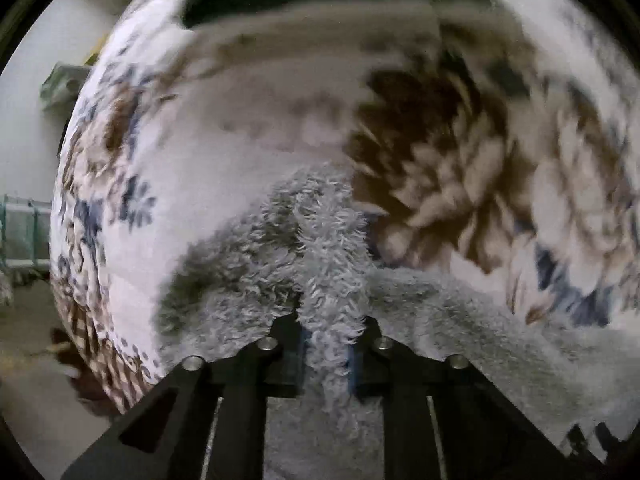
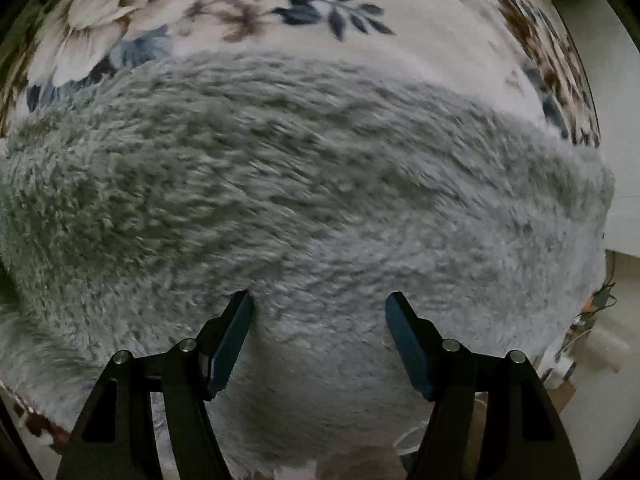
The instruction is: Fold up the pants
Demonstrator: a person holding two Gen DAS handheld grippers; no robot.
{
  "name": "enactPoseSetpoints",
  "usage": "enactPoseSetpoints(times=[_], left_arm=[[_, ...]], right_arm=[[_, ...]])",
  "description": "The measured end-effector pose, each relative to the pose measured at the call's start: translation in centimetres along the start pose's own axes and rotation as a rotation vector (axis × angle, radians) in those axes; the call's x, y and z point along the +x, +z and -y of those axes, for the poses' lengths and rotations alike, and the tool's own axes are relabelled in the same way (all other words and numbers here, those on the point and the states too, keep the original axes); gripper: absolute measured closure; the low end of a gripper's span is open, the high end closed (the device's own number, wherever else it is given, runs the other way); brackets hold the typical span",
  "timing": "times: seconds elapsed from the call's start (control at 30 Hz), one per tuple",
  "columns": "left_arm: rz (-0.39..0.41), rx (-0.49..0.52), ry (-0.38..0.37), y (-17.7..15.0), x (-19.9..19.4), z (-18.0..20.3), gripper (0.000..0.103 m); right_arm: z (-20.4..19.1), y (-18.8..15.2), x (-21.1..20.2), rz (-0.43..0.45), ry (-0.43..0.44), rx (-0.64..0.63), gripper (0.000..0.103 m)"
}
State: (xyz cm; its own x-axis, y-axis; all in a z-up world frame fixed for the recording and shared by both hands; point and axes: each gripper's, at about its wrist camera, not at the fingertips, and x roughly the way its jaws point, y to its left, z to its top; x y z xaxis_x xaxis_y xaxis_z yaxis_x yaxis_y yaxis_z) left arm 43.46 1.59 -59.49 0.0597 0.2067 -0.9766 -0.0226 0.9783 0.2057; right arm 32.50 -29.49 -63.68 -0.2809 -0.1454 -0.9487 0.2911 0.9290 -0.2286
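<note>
The pants (image 2: 304,200) are fluffy grey fleece, spread on a floral bedspread (image 2: 400,32). In the left wrist view my left gripper (image 1: 332,328) is shut on a bunched ridge of the grey pants (image 1: 332,248), which runs up between the jaws and trails off to the right. In the right wrist view my right gripper (image 2: 318,304) is open just above the wide grey fabric, its blue pads (image 2: 234,336) apart and nothing between them.
The white, brown and blue floral bedspread (image 1: 180,152) covers the bed under the pants. Past its left edge there is floor and a green rack (image 1: 24,232). In the right wrist view clutter and cables (image 2: 592,320) lie beyond the bed's right edge.
</note>
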Motion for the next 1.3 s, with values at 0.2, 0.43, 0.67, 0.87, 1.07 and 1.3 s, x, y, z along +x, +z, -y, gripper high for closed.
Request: enactPoseSetpoints(times=[0.2,0.43,0.67,0.87,1.07,1.3], left_arm=[[0.056,-0.188,-0.096,-7.8,-4.0,-7.7,0.093],[-0.130,-0.413,-0.242,-17.7,0.5,-12.5,0.089],[-0.037,-0.568,-0.425,-20.0,-1.5,-15.3,0.032],[-0.009,-0.581,-0.351,-16.3,1.0,-15.7,0.033],[0.083,-0.568,-0.298,-15.0,0.3,-15.5,0.094],[0.086,-0.559,-0.285,-17.2,-2.6,-16.7,0.095]], right_arm=[[-2.3,0.0,-3.2,0.023,-0.010,0.006,0.031],[-4.3,-5.9,-7.1,0.029,0.165,0.075,0.031],[-1.3,-13.1,-5.9,-0.116,0.469,0.332,0.031],[0.0,-14.9,-0.3,-0.189,0.610,0.577,0.032],[-0.2,-15.2,0.2,-0.088,0.663,0.684,0.094],[1.9,-19.2,-5.4,-0.003,0.647,0.596,0.096]])
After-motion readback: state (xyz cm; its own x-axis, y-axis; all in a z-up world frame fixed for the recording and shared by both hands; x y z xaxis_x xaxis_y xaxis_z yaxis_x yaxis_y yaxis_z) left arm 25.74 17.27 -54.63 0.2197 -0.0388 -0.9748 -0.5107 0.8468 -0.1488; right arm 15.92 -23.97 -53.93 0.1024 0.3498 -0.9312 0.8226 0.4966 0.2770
